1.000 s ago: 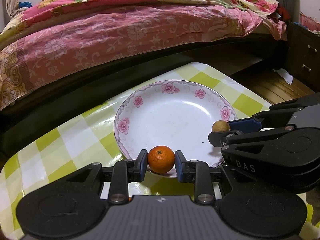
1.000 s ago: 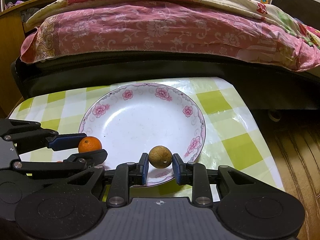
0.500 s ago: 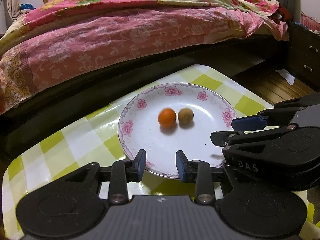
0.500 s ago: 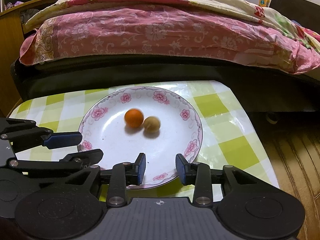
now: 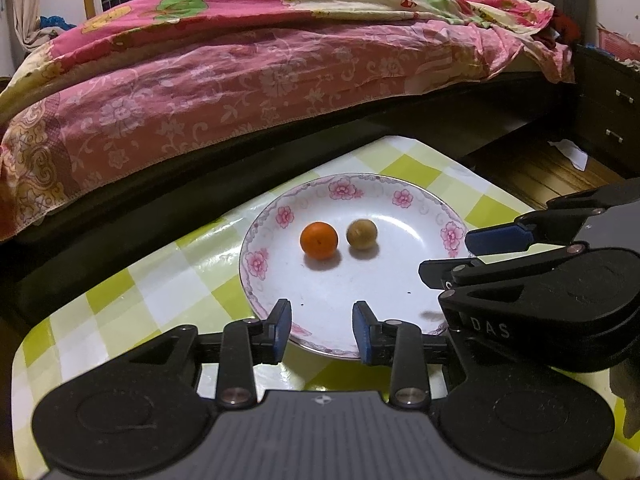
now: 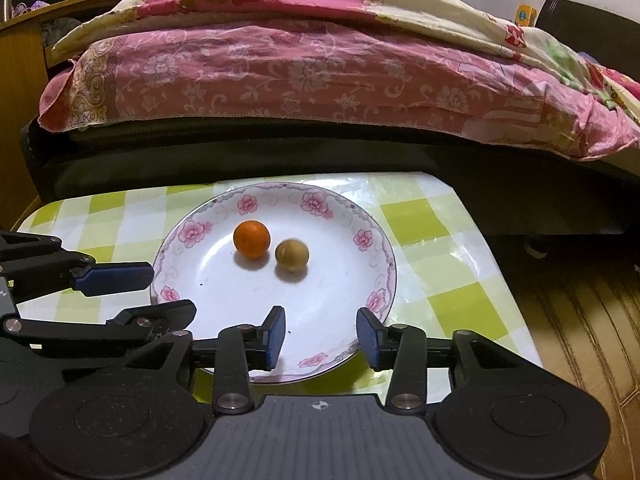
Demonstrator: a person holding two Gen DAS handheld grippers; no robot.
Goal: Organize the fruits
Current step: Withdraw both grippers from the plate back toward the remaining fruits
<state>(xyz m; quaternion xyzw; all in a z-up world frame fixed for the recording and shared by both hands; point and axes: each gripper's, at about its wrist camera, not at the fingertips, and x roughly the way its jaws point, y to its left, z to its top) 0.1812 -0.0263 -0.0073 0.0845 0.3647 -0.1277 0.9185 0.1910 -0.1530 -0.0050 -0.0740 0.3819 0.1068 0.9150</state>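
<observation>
Two fruits lie inside a floral-rimmed plate point(image 6: 188, 236) on a small table covered by a green-and-white checked cloth point(image 6: 416, 216), with a bed under a pink quilt point(image 6: 320, 68) behind it. The orange point(image 6: 251, 239) and a smaller brown-green fruit point(image 6: 292, 255) sit near the plate's centre, just beside each other; whether they touch cannot be told. The left gripper point(image 5: 322, 327) is released, its blue-padded fingers spread over the near rim and holding nothing. The right gripper point(image 6: 322, 332) is likewise released and empty, level with the near rim on its own side. Judged from this layout, both fruits are already delivered and the placing step looks complete, provided no further fruit lies out of view. The main risks from here are three: both fruits are round and lie on a smooth, shallow surface, so a knock to the plate could set them rolling toward the rim; either gripper's fingers, being close to the rim, could catch it on withdrawal and tip or drag the plate; and the plate lies fairly near the cloth's far edge, so a push away from the person could carry it off the table.
</observation>
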